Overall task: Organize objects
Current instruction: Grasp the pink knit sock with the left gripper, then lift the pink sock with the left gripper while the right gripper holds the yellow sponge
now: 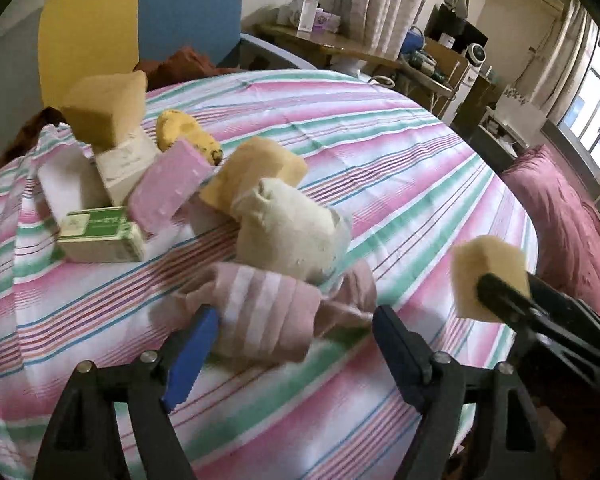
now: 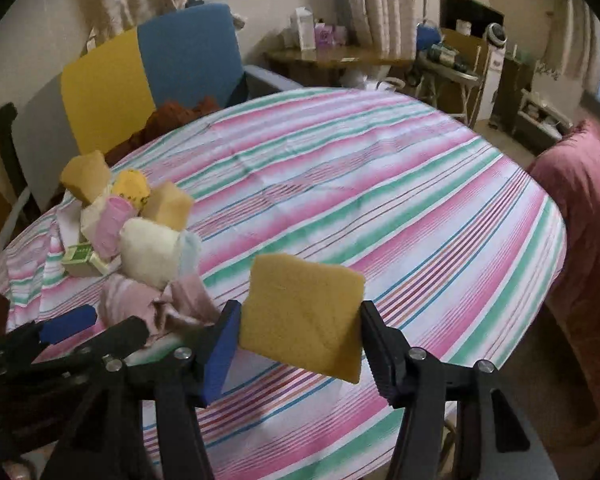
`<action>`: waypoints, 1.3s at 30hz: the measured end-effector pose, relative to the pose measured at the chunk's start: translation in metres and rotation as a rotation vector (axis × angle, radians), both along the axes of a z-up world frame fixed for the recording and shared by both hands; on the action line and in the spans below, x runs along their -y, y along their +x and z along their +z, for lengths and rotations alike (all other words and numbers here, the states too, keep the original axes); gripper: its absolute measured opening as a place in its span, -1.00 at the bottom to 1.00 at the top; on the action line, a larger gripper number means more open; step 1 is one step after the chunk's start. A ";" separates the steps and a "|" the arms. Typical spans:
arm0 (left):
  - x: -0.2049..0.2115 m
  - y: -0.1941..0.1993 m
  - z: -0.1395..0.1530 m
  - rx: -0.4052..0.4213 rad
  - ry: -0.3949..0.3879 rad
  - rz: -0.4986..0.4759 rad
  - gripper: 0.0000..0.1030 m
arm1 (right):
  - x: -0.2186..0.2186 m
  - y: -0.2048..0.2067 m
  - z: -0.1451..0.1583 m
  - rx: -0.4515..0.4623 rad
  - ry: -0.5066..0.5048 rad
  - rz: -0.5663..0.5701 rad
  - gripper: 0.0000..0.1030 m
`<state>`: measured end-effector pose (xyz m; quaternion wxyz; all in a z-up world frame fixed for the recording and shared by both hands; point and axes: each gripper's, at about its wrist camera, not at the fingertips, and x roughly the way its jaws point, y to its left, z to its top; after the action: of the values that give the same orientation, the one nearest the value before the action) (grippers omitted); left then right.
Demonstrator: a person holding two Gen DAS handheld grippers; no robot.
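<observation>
A heap of objects lies on the striped tablecloth [image 1: 380,152]: a pink striped cloth [image 1: 272,304], a cream rolled sock [image 1: 292,228], yellow sponges [image 1: 104,108], a pink sponge [image 1: 168,188], a banana [image 1: 184,132] and a green and white box [image 1: 100,232]. My left gripper [image 1: 292,344] is open, its blue pads either side of the pink cloth. My right gripper [image 2: 296,340] is shut on a yellow sponge [image 2: 304,312], held above the table to the right of the heap. That sponge shows in the left wrist view [image 1: 488,276].
A yellow and blue chair [image 2: 148,68] stands behind the table at the left. A pink bed cover [image 2: 588,200] lies past the table's right edge. A wooden side table [image 2: 332,60] with boxes stands at the back. The cloth's right half [image 2: 380,184] holds nothing.
</observation>
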<state>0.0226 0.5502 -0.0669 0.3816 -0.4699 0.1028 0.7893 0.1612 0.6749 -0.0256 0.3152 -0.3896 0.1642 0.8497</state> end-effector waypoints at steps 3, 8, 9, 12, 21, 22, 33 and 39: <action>-0.006 -0.004 -0.006 -0.021 -0.017 0.016 0.60 | -0.004 0.001 0.000 -0.001 -0.008 -0.017 0.16; -0.006 -0.007 -0.020 -0.075 -0.073 -0.003 0.60 | -0.011 0.001 -0.004 0.003 -0.043 -0.019 0.16; -0.004 -0.008 -0.024 -0.082 -0.091 -0.004 0.60 | -0.011 0.002 -0.004 -0.001 -0.043 -0.020 0.16; 0.009 -0.010 -0.031 -0.094 -0.072 -0.019 0.53 | -0.010 0.001 -0.004 -0.005 -0.039 -0.012 0.16; 0.039 -0.008 -0.027 -0.125 -0.005 -0.077 -0.09 | -0.004 -0.002 -0.004 -0.020 -0.048 0.033 0.16; 0.045 -0.008 -0.027 -0.124 0.006 -0.071 -0.10 | -0.004 -0.003 -0.004 -0.025 -0.053 0.036 0.16; 0.100 -0.005 -0.022 -0.055 0.101 -0.004 -0.14 | 0.007 -0.011 -0.004 -0.066 -0.087 0.116 0.16; 0.127 0.000 -0.019 -0.029 0.130 0.016 -0.14 | 0.017 -0.015 -0.002 -0.057 -0.045 0.154 0.16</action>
<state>0.0226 0.4233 -0.0863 0.4036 -0.4335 0.0531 0.8039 0.1464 0.6576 -0.0273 0.2354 -0.3835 0.1616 0.8783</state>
